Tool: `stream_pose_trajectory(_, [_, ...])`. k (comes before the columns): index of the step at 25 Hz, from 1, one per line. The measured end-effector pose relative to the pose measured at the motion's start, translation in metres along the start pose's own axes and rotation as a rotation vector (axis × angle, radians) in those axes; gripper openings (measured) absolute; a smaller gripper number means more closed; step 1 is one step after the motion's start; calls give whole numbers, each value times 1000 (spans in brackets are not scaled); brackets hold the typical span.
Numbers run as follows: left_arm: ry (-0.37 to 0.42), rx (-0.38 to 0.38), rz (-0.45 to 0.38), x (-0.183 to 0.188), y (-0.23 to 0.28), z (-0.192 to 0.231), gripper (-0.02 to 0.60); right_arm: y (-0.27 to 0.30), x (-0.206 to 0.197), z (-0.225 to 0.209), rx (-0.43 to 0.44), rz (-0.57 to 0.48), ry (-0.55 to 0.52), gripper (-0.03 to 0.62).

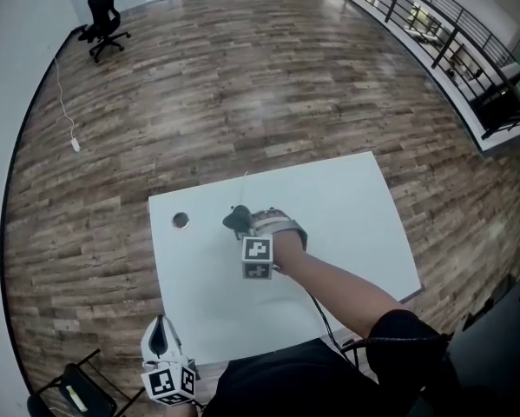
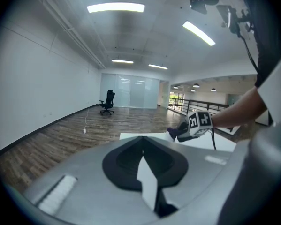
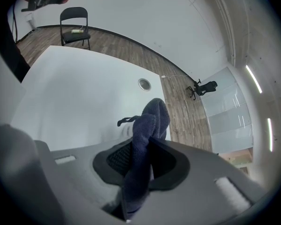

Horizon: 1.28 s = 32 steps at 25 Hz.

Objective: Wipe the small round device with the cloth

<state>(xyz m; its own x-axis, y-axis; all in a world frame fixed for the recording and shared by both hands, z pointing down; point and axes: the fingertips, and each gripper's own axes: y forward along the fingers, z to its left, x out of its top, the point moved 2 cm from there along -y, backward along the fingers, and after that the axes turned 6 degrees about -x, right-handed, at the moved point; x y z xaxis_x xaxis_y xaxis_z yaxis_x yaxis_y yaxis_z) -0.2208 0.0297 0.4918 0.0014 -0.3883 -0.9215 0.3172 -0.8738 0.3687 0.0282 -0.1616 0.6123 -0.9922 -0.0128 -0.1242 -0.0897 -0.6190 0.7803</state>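
My right gripper [image 1: 249, 226] reaches over the middle of the white table [image 1: 346, 224], shut on a dark blue cloth [image 1: 236, 220]. In the right gripper view the cloth [image 3: 155, 112] bunches up between the jaws of that gripper [image 3: 148, 142] and hangs just above the tabletop. A small white object [image 3: 125, 132] peeks out under the cloth, mostly hidden. A small round disc [image 1: 181, 221] lies on the table to the cloth's left, also seen as a disc [image 3: 144, 84] beyond the cloth. My left gripper [image 1: 160, 327] hovers by the table's near left corner, jaws together and holding nothing.
A thin white cord [image 1: 246, 188] runs from the cloth toward the table's far edge. Wooden floor surrounds the table. An office chair [image 1: 103, 20] stands far off, a folding chair [image 1: 73, 393] near the left gripper, and a railing [image 1: 442, 33] at the right.
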Motion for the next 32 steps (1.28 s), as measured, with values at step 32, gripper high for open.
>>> stream_pose_trajectory(32, [107, -550, -82, 28, 85, -124, 6, -163, -164, 82, -233, 122, 847, 80])
